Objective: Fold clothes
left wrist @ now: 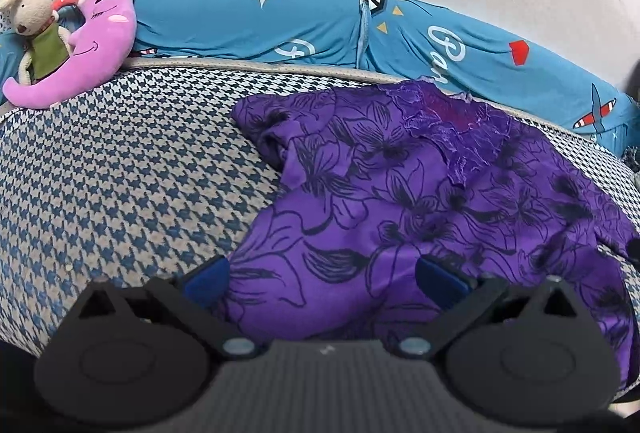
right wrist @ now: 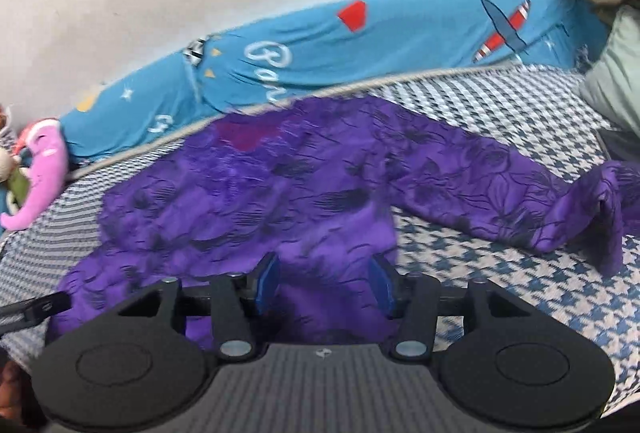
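Both claws are seen spread over the near hem of a purple satin garment with a black floral print [left wrist: 400, 193], which lies on a bed covered in a blue-and-cream houndstooth fabric [left wrist: 100, 173]. The left claw [left wrist: 322, 275] is held wide open, its blue pads well apart, with cloth lying between and beneath them but nothing pinched. The right claw [right wrist: 322, 283] is opened less widely; purple cloth bulges between its pads, yet the pads are not seen closed on it, so no grip is judged to be made.

The garment is spread roughly flat, its lace neckline [left wrist: 452, 117] toward 12 o'clock. One long sleeve [right wrist: 500, 189] is stretched out toward 3 o'clock in the right wrist view; the other appears bunched near 10 o'clock of the body in the left wrist view. The step in hand is judged to be the taking of the hem before a first fold; little of the folding seems done. A firm pinch of both layers at each side of the hem is called for next, and slipping of the smooth cloth is to be guarded against.

Much of the right wrist view is blurred, so the print and lace are poorly resolved there. The hem itself is hidden beneath both claw bodies. A pink crescent-moon plush toy [left wrist: 100, 45] lies at 10 o'clock.
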{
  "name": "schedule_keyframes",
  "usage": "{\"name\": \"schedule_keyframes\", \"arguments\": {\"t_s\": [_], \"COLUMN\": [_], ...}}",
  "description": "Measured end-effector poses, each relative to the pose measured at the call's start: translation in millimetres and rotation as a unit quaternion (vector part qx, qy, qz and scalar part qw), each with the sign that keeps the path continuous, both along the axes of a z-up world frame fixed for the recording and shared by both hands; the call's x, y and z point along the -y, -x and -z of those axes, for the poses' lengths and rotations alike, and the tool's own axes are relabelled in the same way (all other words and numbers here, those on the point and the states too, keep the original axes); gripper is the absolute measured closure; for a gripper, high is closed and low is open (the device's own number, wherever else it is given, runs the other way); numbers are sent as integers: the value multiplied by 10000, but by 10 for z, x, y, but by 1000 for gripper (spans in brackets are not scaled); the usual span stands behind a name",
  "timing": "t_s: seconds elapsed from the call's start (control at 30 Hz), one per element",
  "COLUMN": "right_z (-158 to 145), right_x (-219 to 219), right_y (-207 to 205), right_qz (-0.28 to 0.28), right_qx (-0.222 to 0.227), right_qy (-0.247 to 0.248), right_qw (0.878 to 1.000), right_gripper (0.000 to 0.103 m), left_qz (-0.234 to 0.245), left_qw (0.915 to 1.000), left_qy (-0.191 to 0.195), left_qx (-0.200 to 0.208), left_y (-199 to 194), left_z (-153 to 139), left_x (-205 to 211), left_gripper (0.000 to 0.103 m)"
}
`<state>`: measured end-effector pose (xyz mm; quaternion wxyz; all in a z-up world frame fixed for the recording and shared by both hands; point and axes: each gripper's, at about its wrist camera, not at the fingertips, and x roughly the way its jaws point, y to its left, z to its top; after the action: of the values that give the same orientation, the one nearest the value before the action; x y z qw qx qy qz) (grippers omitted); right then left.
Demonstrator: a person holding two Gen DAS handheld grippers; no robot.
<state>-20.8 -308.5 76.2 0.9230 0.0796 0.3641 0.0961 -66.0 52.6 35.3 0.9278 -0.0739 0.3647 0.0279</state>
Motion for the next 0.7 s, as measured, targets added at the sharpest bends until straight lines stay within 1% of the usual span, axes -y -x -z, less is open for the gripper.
{"name": "schedule_keyframes", "arguments": {"t_s": [0.17,0.3,0.43,0.53,0.57,0.6,0.63,0.67,0.7], "right_z": [228,373,467,499,501,511,517,517,512], "right_x": [105,98,51,21,14,-2,-14,-24,-37], "right_y": [-331,-460,-535,-583,-595,-609,-617,-616,-615], "right_qz": [65,-39,-203,-262,-279,-296,-305,-322,-345], "right_qx": [-609,-944,-1017,-979,-961,-954,-944,-922,-889], "right_qy": [61,20,127,194,196,202,218,239,248], "right_qw": [9981,9955,9945,9947,9948,9948,9948,9949,9951], "right_gripper": [52,51,51,52,60,70,75,84,89], "left_qz": [-26,-56,-52,-32,-21,-6,12,20,17], "left_qw": [9999,9998,9998,9998,9998,9998,9998,9997,9997], "left_qy": [39,73,5,-9,-17,-31,-45,-62,-83], "left_qx": [-98,-152,-194,-205,-209,-213,-216,-215,-210], "left_y": [-30,-59,-76,-78,-79,-80,-82,-84,-87], "left_z": [35,69,98,107,110,113,116,119,121], "left_x": [17,26,60,80,88,99,110,118,124], "left_gripper": [0,0,0,0,0,0,0,0,0]}}
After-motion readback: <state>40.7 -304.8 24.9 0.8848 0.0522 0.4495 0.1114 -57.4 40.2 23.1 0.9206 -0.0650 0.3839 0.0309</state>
